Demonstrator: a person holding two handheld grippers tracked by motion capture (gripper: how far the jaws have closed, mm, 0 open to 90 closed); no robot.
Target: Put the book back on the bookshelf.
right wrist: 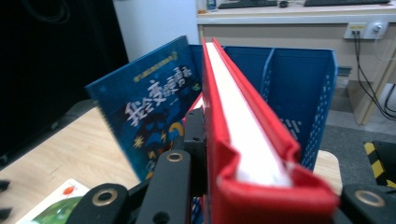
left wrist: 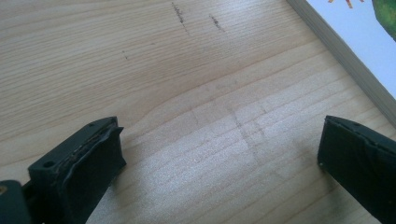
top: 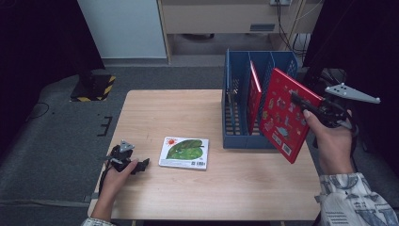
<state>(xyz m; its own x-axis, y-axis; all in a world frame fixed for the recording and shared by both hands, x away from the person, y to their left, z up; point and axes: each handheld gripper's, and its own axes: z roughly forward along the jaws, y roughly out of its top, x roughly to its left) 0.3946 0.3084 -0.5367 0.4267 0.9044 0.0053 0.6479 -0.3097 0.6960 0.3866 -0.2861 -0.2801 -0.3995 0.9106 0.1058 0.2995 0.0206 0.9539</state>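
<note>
My right gripper [top: 299, 100] is shut on the top edge of a red hardcover book [top: 282, 117], which it holds tilted in the air by the right front of a blue file rack [top: 227, 94]. Along the jaws, the red book [right wrist: 243, 121] runs edge-on toward the rack [right wrist: 303, 84]. A blue-covered book [right wrist: 149, 112] leans there, and from above a red cover [top: 254, 92] stands in a middle slot. My left gripper [top: 141, 165] rests open on the wooden table [top: 164, 108]; between its jaws [left wrist: 219, 149] is bare wood. A white and green picture book [top: 184, 153] lies flat just to its right, its corner [left wrist: 355, 42] close by.
The rack stands at the table's right rear. A yellow-and-black striped base [top: 96, 87] sits on the grey floor beyond the table's left corner. Cabinets and cables [top: 287, 23] line the back wall.
</note>
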